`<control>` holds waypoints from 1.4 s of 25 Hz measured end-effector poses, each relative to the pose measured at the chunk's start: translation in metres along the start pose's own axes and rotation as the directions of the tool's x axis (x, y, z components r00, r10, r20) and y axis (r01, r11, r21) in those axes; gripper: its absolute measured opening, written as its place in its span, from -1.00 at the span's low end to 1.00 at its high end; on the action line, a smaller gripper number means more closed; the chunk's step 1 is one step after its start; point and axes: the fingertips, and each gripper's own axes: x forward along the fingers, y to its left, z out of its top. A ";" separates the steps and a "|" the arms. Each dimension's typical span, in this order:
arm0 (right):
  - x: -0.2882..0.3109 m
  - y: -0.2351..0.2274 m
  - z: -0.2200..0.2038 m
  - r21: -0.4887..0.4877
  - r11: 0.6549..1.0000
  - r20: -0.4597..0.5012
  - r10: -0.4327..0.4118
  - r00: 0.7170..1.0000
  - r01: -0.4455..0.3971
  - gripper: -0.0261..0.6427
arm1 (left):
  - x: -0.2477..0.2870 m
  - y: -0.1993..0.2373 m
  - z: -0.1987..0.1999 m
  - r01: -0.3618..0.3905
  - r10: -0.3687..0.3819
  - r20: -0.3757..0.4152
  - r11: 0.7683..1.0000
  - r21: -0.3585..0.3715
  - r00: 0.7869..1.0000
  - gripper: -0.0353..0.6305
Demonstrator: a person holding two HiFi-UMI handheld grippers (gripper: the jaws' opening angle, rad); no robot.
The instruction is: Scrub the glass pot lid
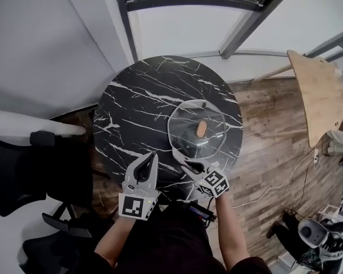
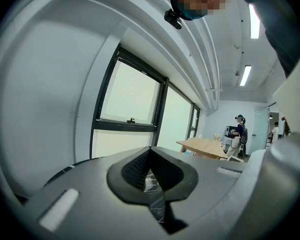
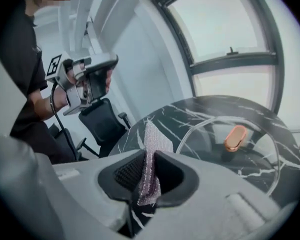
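A glass pot lid (image 1: 197, 131) with a copper-coloured knob (image 1: 201, 128) lies flat on the round black marble table (image 1: 137, 104), toward its right side. In the right gripper view the lid (image 3: 250, 134) and its knob (image 3: 235, 137) lie just ahead. My right gripper (image 1: 192, 167) hovers at the lid's near edge, shut on a silvery mesh scrubbing cloth (image 3: 151, 159) that sticks up between its jaws. My left gripper (image 1: 146, 163) is held over the table's near edge, left of the lid, tilted upward; its jaws are closed with nothing between them (image 2: 150, 170).
A black office chair (image 1: 28, 176) stands at the left of the table. A wooden table (image 1: 319, 96) is at the right over wood flooring, with a white cable (image 1: 286, 176) on the floor. Windows and a white wall lie beyond the table.
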 end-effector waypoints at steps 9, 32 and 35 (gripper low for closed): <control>-0.081 -0.073 0.066 0.165 0.921 0.273 -0.386 0.881 0.352 -0.73 | 0.021 -0.012 0.031 0.009 -0.009 0.085 1.000 0.003 0.996 -0.89; -0.075 -0.244 -0.022 0.383 0.652 -0.186 -0.640 0.746 0.654 -0.72 | 0.055 -0.013 0.029 -0.030 0.027 0.080 0.999 0.032 0.996 -0.89; -0.059 -0.253 -0.018 0.375 0.667 -0.214 -0.613 0.761 0.643 -0.72 | 0.055 -0.006 0.026 -0.026 0.023 0.067 0.999 0.043 0.997 -0.89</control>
